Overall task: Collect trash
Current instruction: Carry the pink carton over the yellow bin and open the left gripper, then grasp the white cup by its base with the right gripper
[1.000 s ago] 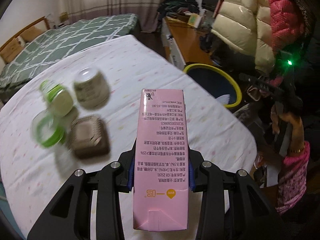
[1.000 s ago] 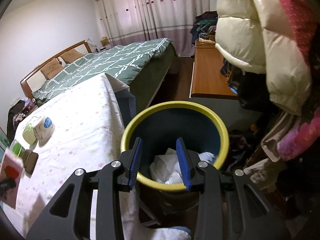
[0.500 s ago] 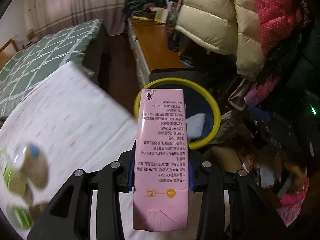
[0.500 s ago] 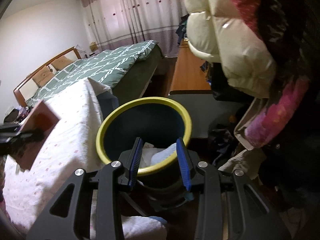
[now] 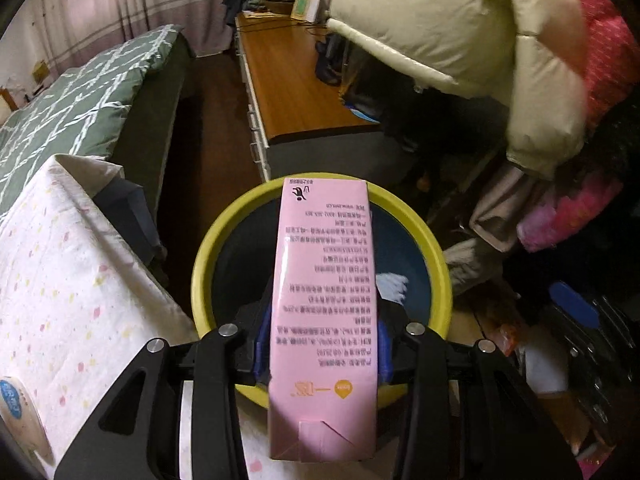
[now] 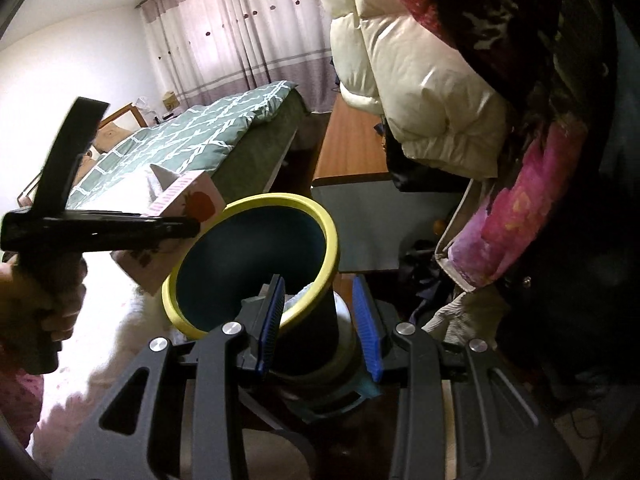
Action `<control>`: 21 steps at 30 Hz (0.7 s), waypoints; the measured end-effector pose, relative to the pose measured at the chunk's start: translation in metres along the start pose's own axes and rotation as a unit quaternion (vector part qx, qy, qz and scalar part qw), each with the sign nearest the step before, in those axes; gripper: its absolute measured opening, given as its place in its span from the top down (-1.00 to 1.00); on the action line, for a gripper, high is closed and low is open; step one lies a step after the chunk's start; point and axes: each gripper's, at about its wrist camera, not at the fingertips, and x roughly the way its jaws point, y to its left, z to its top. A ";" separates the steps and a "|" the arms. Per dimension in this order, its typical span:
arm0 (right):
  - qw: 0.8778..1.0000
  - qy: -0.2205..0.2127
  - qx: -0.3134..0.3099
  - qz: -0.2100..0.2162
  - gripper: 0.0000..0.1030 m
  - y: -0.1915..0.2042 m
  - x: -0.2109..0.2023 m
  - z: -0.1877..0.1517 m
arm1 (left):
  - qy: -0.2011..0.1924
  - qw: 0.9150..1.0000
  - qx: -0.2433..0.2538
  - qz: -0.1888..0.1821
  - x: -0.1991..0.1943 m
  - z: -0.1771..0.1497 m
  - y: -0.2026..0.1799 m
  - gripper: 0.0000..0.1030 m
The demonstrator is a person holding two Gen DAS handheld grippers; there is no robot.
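A tall pink milk carton (image 5: pixel 324 292) stands between the blue pads of my left gripper (image 5: pixel 320 344), held above the yellow-rimmed dark blue trash bin (image 5: pixel 208 256). The left jaws are just opening, and the pads still touch the carton's sides. White crumpled paper (image 5: pixel 394 286) lies inside the bin. From the right wrist view the carton (image 6: pixel 192 196) sits at the bin's (image 6: pixel 328 240) far left rim, carried by the left gripper (image 6: pixel 188 226) in a hand (image 6: pixel 48 300). My right gripper (image 6: pixel 320 316) hovers open over the bin's near rim, nothing between its pads.
The table with a white dotted cloth (image 5: pixel 60 280) lies left of the bin, with a small cup (image 5: pixel 12 412) at its near edge. Behind stand a green-quilted bed (image 5: pixel 80 88) and a wooden desk (image 5: pixel 292 80). Hanging jackets (image 5: pixel 440 40) and clutter crowd the right.
My left gripper carried the pink carton rightward off the table until it came over the bin. The right gripper drifted right, so the bin now sits left in its view.
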 end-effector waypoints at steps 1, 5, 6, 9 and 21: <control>1.000 0.000 0.000 0.000 0.34 0.000 0.000 0.000 | -0.003 1.000 -0.002 0.001 -0.002 0.000 0.001 0.15; 1.000 0.001 -0.005 0.002 0.32 0.006 -0.002 0.001 | -0.036 0.999 -0.010 0.002 -0.034 -0.010 0.008 -0.48; 1.000 0.000 -0.007 0.004 0.31 0.008 -0.003 0.001 | -0.053 0.999 -0.008 0.008 -0.050 -0.016 0.008 -0.53; 1.000 -0.002 -0.015 0.008 0.27 0.016 -0.006 0.001 | -0.080 0.997 -0.012 0.009 -0.089 -0.037 0.013 -0.62; 0.998 -0.004 -0.055 0.035 0.18 0.066 -0.014 -0.003 | -0.191 0.975 -0.081 0.074 -0.230 -0.170 0.054 -0.91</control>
